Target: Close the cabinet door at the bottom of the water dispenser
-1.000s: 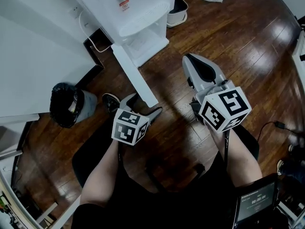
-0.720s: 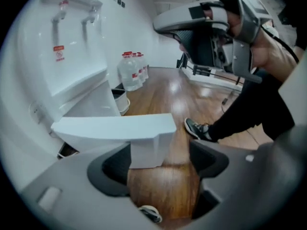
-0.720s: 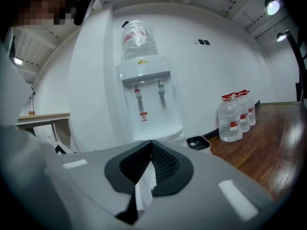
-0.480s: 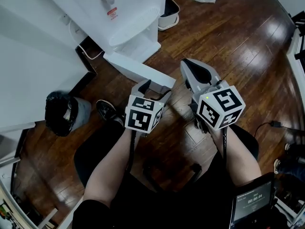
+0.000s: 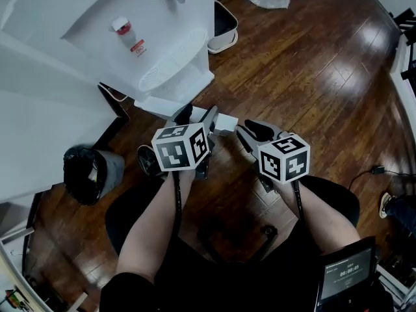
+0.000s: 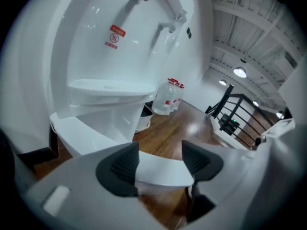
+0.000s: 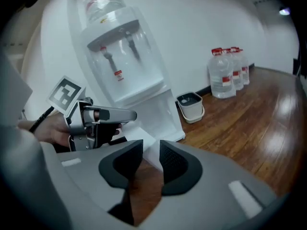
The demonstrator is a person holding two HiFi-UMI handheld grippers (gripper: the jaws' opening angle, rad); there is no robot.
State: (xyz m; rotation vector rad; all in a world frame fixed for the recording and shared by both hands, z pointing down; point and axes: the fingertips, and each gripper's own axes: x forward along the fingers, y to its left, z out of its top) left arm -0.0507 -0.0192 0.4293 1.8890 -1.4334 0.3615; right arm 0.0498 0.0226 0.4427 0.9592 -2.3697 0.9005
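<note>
Cabinet door (image 5: 225, 121) at the foot of the white water dispenser (image 5: 162, 51) stands partly open, upper centre of the head view. The left claw (image 5: 197, 114) has its jaws wide apart, with the door's free end showing between them. Just right of it, the right claw (image 5: 250, 130) is only narrowly open and holds nothing.

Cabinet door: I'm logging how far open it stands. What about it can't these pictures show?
Head view: the left gripper and its cube cover most of the cabinet door; the hinge is hidden beneath the water dispenser.
Left gripper view: the door's edge lies between the open jaws; contact with them is unclear.
Right gripper view: the right gripper's jaws cover the door's near corner.
</note>
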